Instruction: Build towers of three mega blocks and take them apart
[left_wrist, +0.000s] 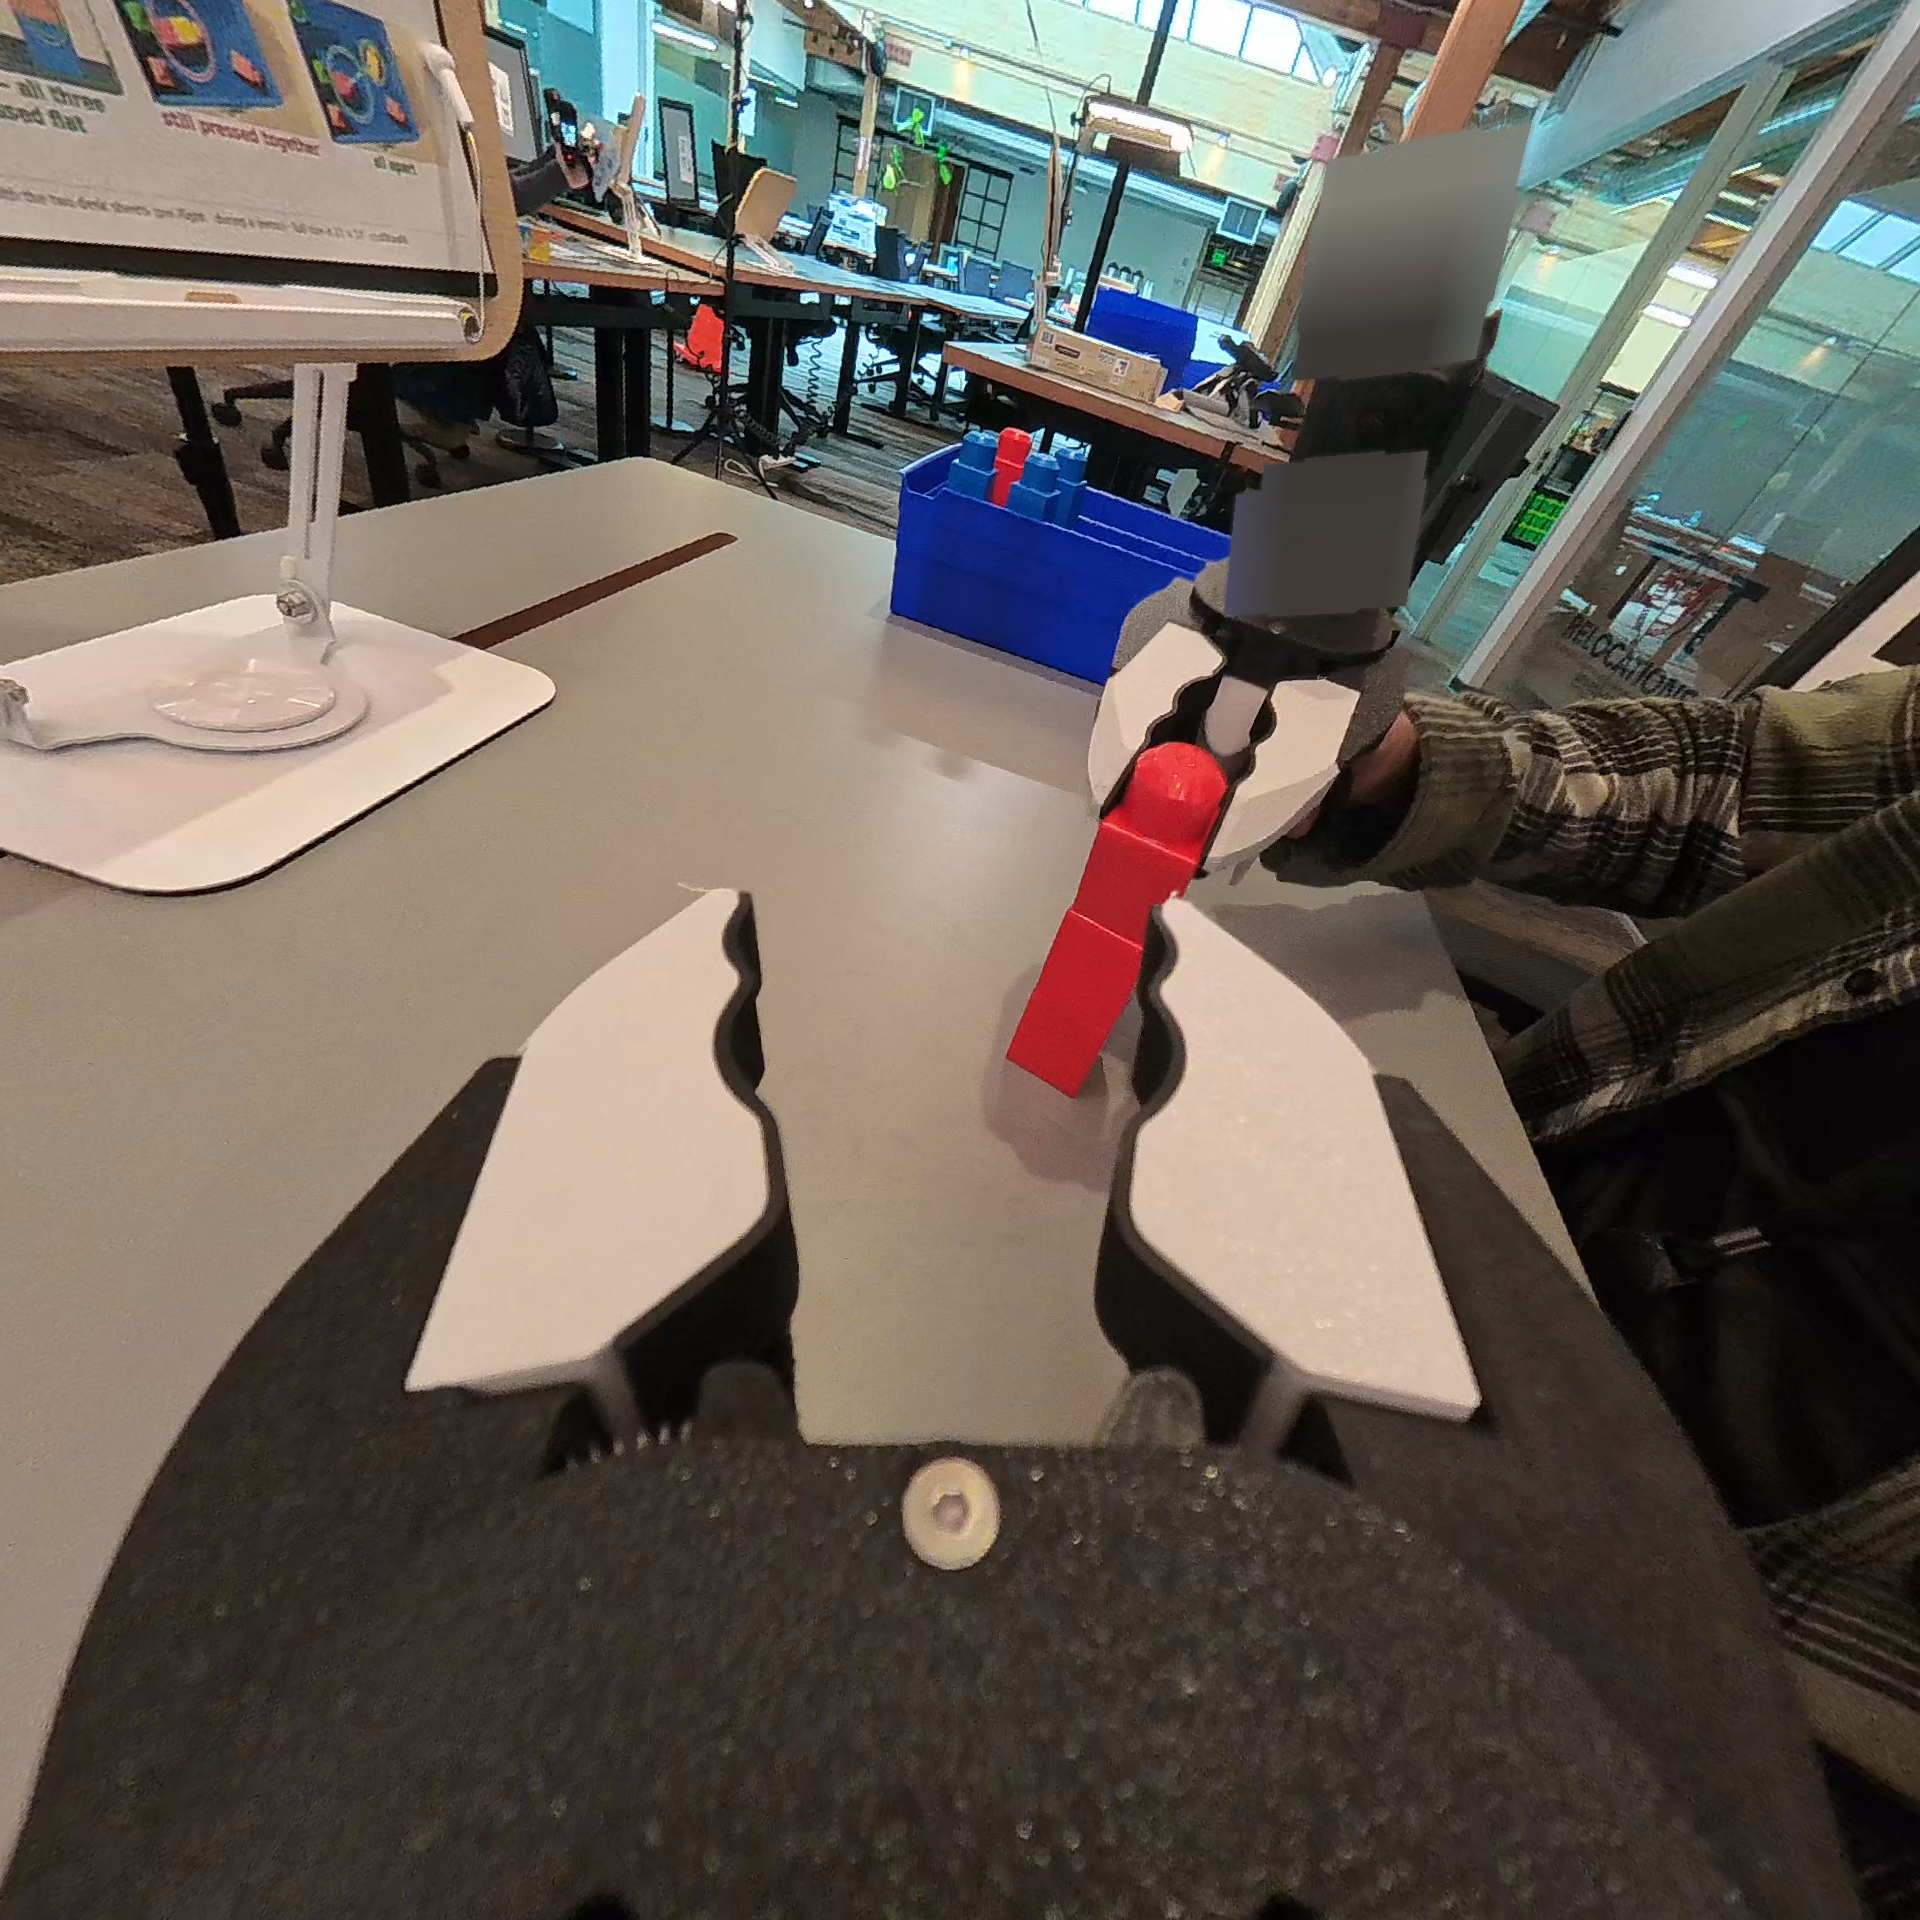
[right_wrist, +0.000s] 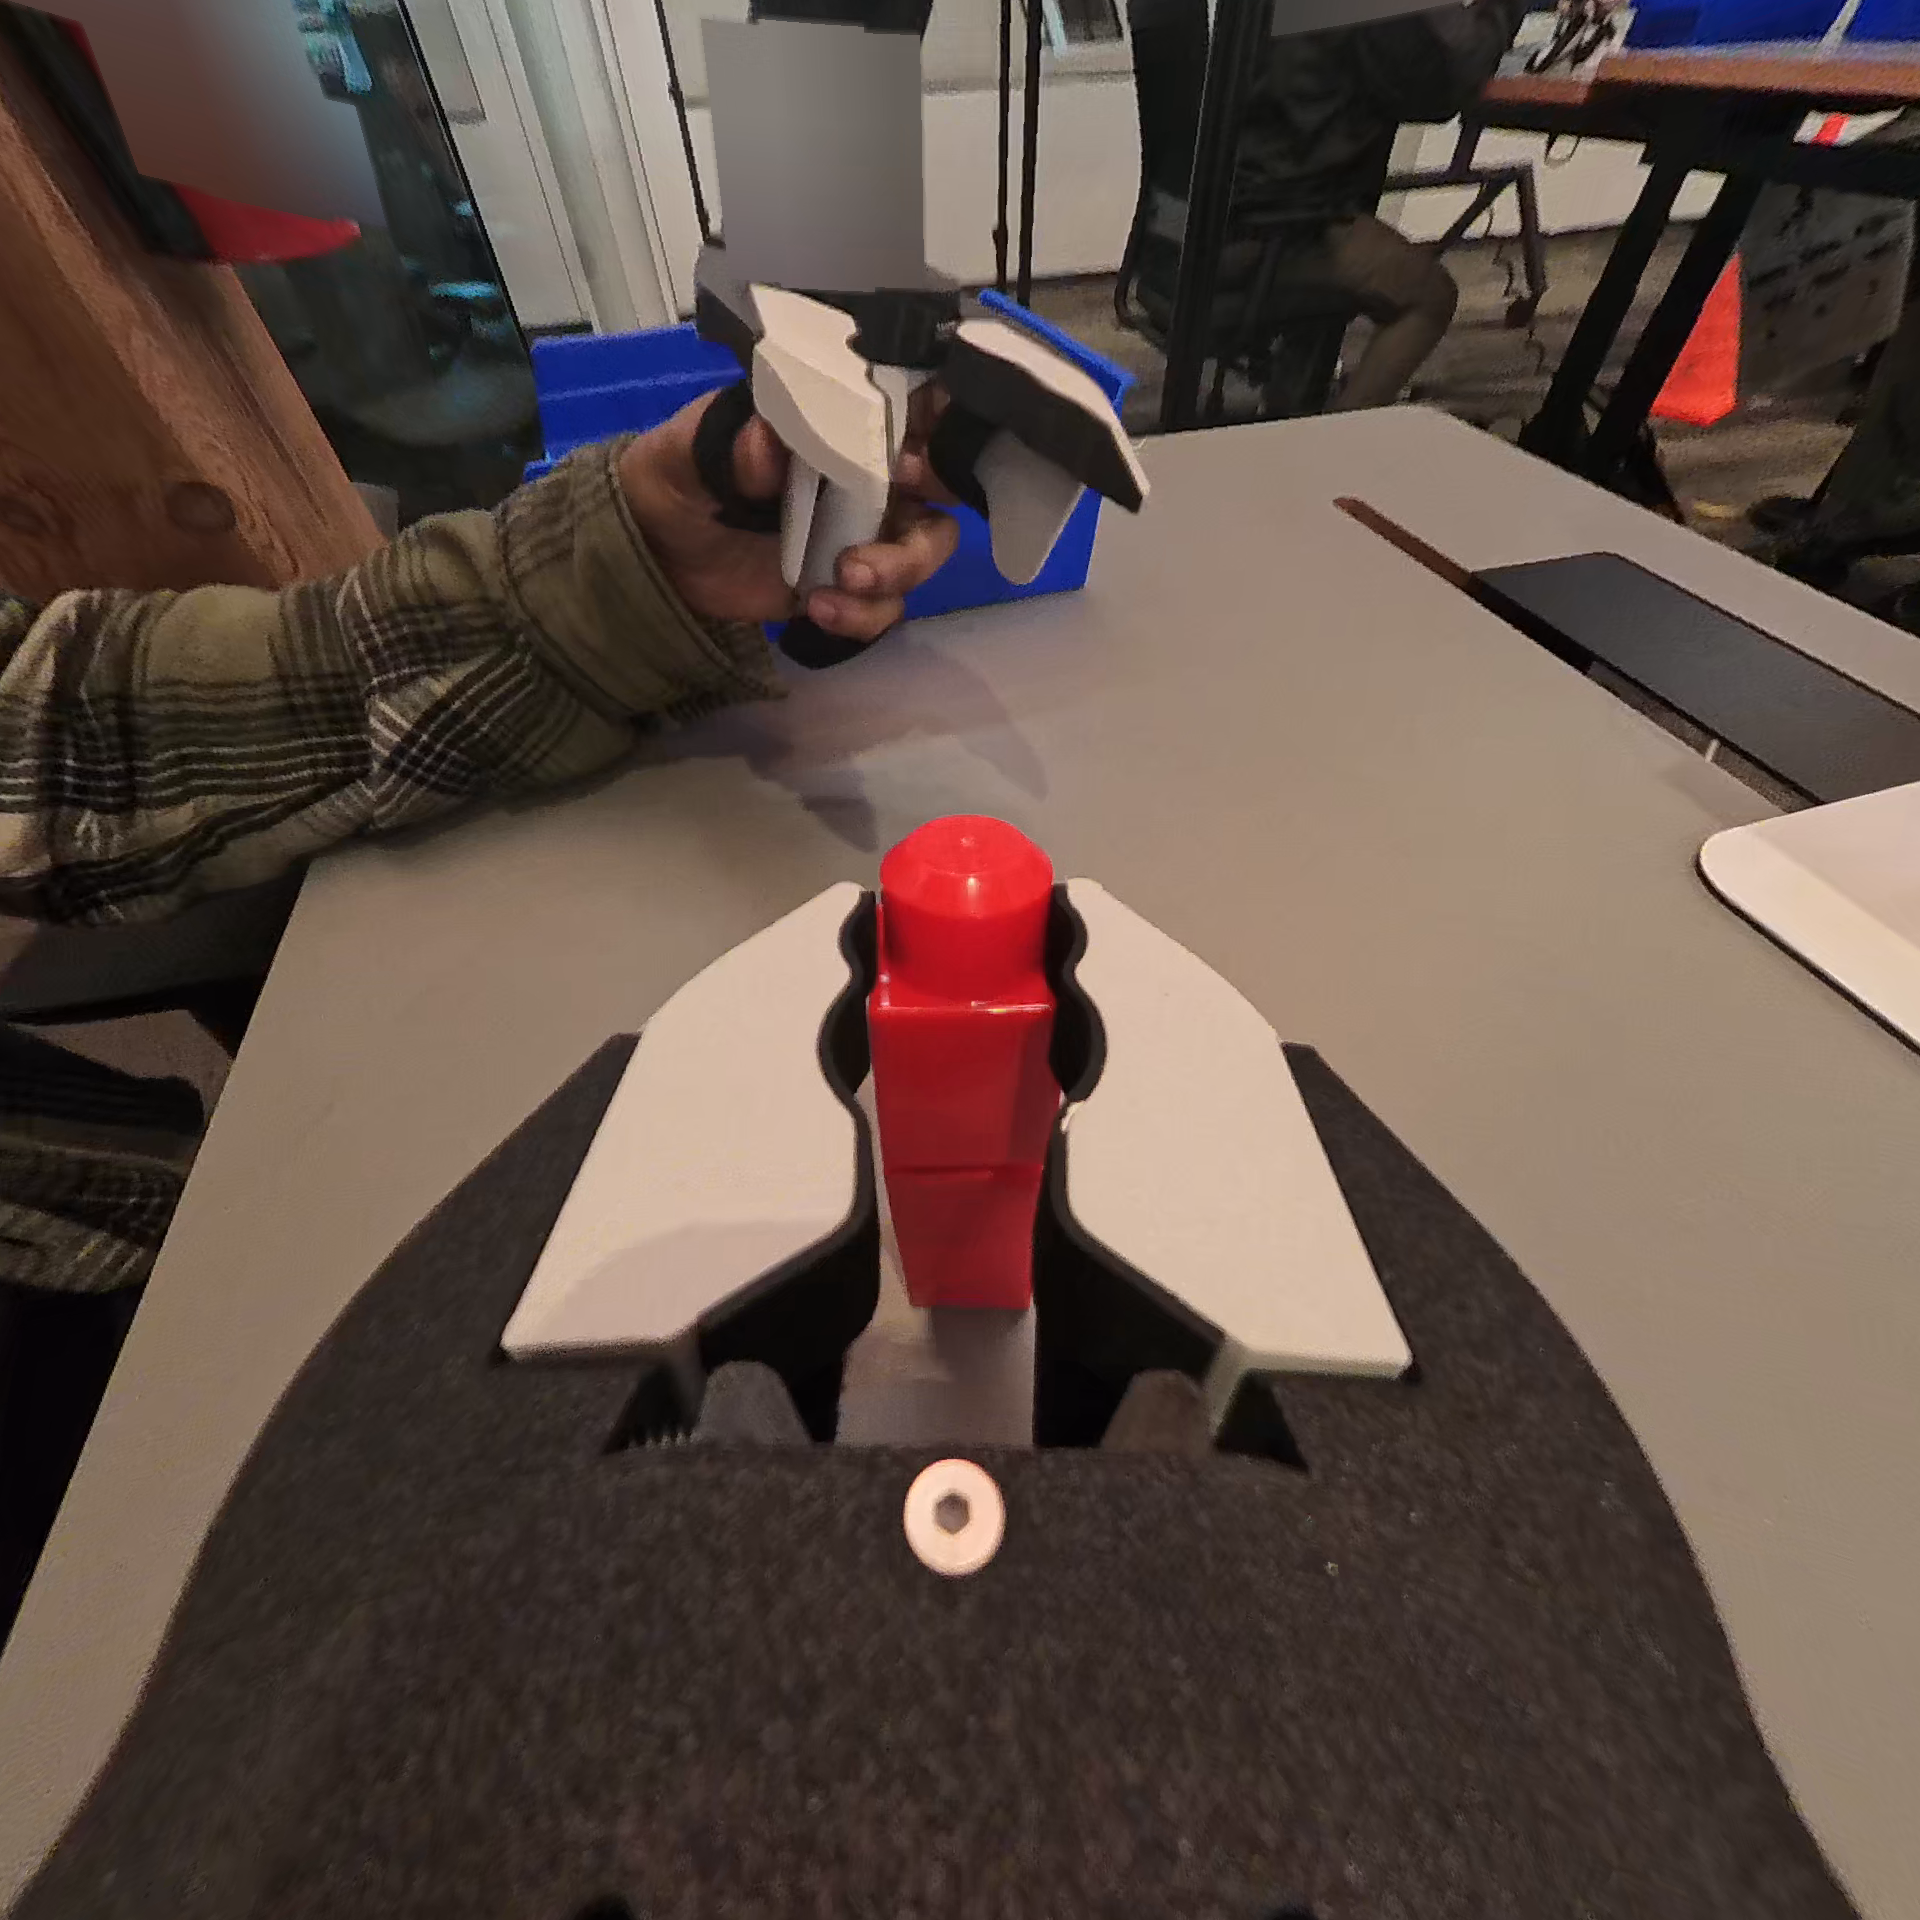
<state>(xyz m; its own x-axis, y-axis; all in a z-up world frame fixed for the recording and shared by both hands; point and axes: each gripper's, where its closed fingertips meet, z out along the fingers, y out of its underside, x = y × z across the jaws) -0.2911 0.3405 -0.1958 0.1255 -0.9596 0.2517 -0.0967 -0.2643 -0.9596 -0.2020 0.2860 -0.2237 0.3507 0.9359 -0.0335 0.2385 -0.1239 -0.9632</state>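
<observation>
Gripping a red stack (right_wrist: 966, 1081) between its jaws, the right gripper (right_wrist: 964, 997) has them clamped on the upper block, just under the round stud. Stack shows two red blocks pressed together, one atop the other; I cannot tell whether a third sits below. In the left wrist view the same stack (left_wrist: 1117, 914) leans, top tilted toward the right gripper (left_wrist: 1195, 769), lower corner at or just above the grey surface (left_wrist: 727, 790); contact not clear. It sits near the surface's right edge.

Left gripper (left_wrist: 951, 1049): jaws wide apart, nothing between them, only bare surface. Its right finger (left_wrist: 1268, 1174) lies just beside the foot of the stack; touching or not, cannot tell. From the right wrist view the left gripper (right_wrist: 935, 457) is raised off the surface, held in a hand (right_wrist: 727, 520) with a plaid sleeve (right_wrist: 364, 675), well apart from the stack along the surface's left edge in that view.

Blue bin (left_wrist: 1039, 582) stands at the far edge of the surface, holding upright blue blocks (left_wrist: 1029, 483) and one red block (left_wrist: 1010, 457) among them. White stand (left_wrist: 260, 717) with a flat base sits at the far left corner area, carrying a printed sheet (left_wrist: 229, 114). A dark strip (left_wrist: 603, 587) runs across the surface between stand and bin.
</observation>
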